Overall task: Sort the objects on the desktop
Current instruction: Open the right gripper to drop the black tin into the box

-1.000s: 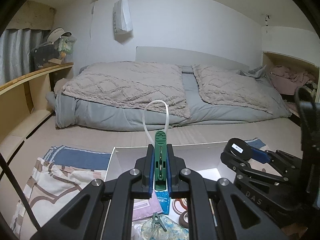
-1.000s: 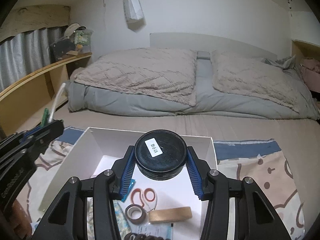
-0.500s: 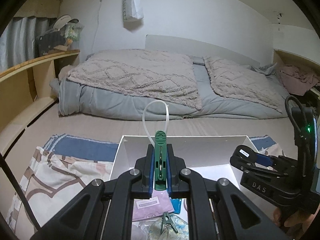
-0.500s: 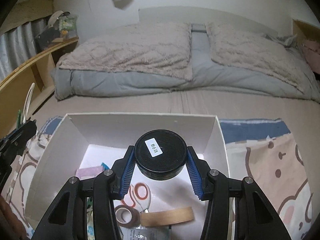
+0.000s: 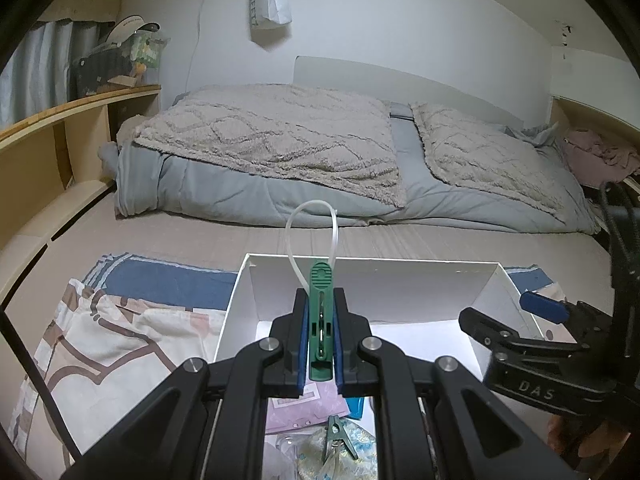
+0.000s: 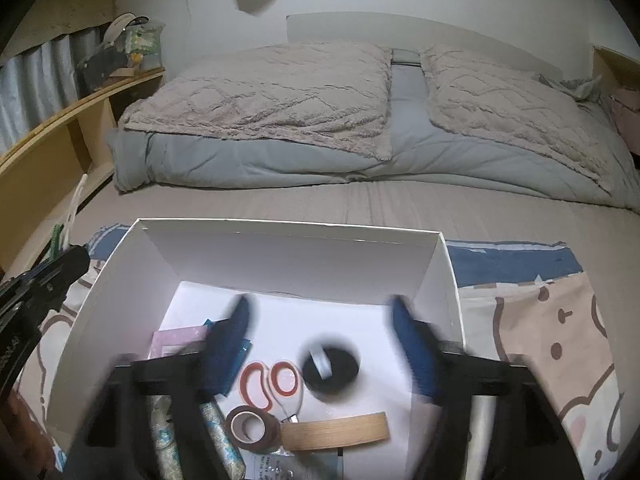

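Note:
My left gripper (image 5: 320,320) is shut on a green clothes peg (image 5: 321,312) with a white plastic loop, held above the near left part of the white box (image 5: 400,284). My right gripper (image 6: 320,320) is open wide over the box (image 6: 280,252), its fingers blurred by motion. The black round tin (image 6: 330,368) with a white label is below it inside the box, blurred, beside red-handled scissors (image 6: 272,380). The right gripper also shows at the right of the left wrist view (image 5: 536,320).
The box holds a brown tape roll (image 6: 250,426), a wooden block (image 6: 336,432), a pink packet (image 6: 176,340), a second green peg (image 5: 336,440) and patterned items. It stands on a printed cloth (image 5: 100,344) on a mat, with a bed (image 5: 320,160) behind and a wooden shelf (image 5: 60,140) at left.
My right gripper has opened and let go of the black tin, which has dropped into the box. Both grippers have moved down toward the box. The left still holds the peg.

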`<state>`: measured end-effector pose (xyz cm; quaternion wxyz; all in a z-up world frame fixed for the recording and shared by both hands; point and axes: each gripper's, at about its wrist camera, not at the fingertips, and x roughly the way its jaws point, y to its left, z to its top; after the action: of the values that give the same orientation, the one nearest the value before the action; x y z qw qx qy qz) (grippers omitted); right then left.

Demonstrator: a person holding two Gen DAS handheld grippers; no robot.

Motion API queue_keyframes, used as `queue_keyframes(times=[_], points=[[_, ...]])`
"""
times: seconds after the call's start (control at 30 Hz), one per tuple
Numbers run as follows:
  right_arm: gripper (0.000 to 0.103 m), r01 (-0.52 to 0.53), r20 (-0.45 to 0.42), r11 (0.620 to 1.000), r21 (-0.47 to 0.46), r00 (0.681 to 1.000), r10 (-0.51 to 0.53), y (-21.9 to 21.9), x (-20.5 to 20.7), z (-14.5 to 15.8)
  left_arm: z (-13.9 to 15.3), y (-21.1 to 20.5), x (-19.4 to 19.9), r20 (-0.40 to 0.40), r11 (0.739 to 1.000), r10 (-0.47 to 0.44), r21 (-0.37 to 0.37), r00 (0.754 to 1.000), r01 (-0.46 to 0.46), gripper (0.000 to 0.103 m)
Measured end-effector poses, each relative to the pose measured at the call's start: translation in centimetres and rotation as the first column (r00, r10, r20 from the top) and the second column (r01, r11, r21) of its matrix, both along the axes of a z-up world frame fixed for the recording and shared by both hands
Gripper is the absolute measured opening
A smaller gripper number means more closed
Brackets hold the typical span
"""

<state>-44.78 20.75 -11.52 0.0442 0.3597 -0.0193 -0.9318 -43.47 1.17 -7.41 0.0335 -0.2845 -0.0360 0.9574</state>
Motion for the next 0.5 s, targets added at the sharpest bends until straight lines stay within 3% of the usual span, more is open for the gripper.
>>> queue_keyframes(times=[0.4, 0.5], points=[[0.089, -0.003, -0.039, 1.000, 0.000, 0.999, 0.003, 0.0, 0.8, 0.7, -0.8, 0.0, -0.2, 0.037, 1.000, 0.001, -0.008, 0.999, -0.001, 0.010], [0.100, -0.017, -0.034, 1.000, -0.002, 0.999, 0.017, -0.1, 1.1, 0.6, -1.2, -0.1, -0.4, 0.057, 1.000, 0.003, -0.011, 0.998, -0.002, 0.010]])
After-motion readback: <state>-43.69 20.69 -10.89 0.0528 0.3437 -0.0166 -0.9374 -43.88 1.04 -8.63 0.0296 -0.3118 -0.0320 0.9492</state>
